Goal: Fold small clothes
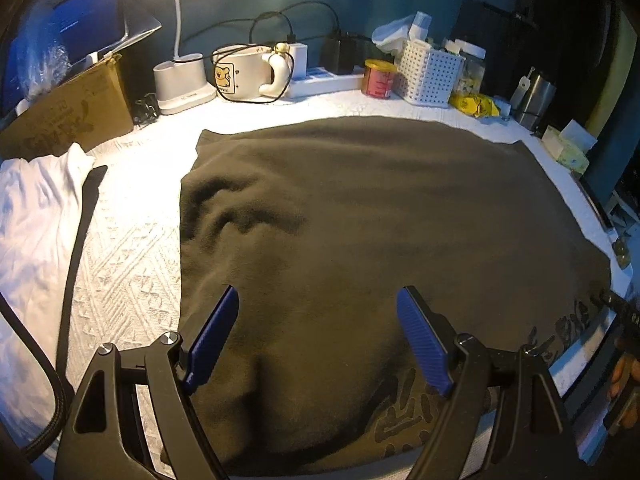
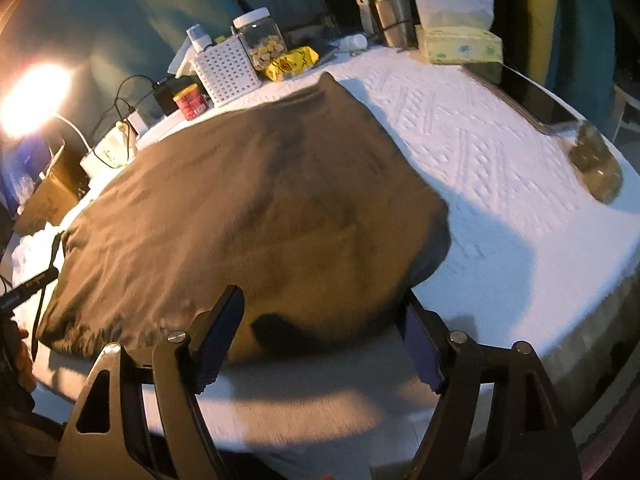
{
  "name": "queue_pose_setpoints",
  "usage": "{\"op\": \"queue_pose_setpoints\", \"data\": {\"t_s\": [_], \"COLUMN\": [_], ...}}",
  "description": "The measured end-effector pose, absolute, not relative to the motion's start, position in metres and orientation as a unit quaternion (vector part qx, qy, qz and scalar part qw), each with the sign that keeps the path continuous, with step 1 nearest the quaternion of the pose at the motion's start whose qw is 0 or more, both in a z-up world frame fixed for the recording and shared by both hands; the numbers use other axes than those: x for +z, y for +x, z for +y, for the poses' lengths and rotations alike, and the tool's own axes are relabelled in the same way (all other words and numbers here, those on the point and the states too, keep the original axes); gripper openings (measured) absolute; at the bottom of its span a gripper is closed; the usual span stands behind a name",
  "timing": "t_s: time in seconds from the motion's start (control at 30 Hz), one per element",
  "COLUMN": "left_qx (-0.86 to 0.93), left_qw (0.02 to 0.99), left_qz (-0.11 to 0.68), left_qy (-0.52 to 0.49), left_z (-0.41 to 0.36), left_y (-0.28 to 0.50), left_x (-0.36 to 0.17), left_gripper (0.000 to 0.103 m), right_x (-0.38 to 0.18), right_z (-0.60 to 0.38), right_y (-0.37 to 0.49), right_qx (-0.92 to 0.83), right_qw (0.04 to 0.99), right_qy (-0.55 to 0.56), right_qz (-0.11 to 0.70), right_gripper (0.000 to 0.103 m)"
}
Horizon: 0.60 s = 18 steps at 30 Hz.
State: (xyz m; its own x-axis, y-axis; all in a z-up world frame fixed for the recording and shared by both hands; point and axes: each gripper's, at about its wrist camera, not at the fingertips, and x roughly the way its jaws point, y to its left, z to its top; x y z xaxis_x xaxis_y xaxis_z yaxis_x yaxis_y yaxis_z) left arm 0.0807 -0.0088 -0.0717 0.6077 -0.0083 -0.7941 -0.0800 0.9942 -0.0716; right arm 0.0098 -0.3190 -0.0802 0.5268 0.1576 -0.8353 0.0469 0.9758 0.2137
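A dark olive-brown garment (image 1: 380, 240) lies spread flat on the white textured table cover (image 1: 128, 264), with printed lettering near its front right edge. My left gripper (image 1: 318, 304) is open and empty, hovering over the garment's near edge. In the right wrist view the same garment (image 2: 260, 208) fills the middle, and my right gripper (image 2: 322, 304) is open and empty just above its near edge. A white garment (image 1: 36, 232) lies crumpled at the far left.
Along the back stand a cardboard box (image 1: 72, 112), a lamp base (image 1: 180, 80), a white mug (image 1: 244, 76), a red can (image 1: 378, 78), a white perforated basket (image 1: 432, 72) and a steel tumbler (image 2: 390, 8). A tissue box (image 2: 458, 38) and a dark tablet (image 2: 532, 96) lie at right.
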Motion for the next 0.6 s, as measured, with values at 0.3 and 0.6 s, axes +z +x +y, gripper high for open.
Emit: {"op": "queue_pose_setpoints", "data": {"t_s": [0.3,0.6], "left_qx": [0.028,0.027], "left_qw": [0.898,0.894], "left_qz": [0.436,0.443], "left_qy": [-0.047,-0.058], "left_z": [-0.002,0.009], "left_y": [0.094,0.114], "left_x": [-0.067,-0.072], "left_gripper": [0.081,0.081], "right_x": [-0.089,-0.096], "right_z": [-0.303,-0.281], "right_y": [0.041,0.073], "right_qx": [0.036,0.044], "right_qw": [0.880,0.881], "right_qy": [0.140,0.148], "right_qz": [0.453,0.447], "right_gripper": [0.078,0.078]}}
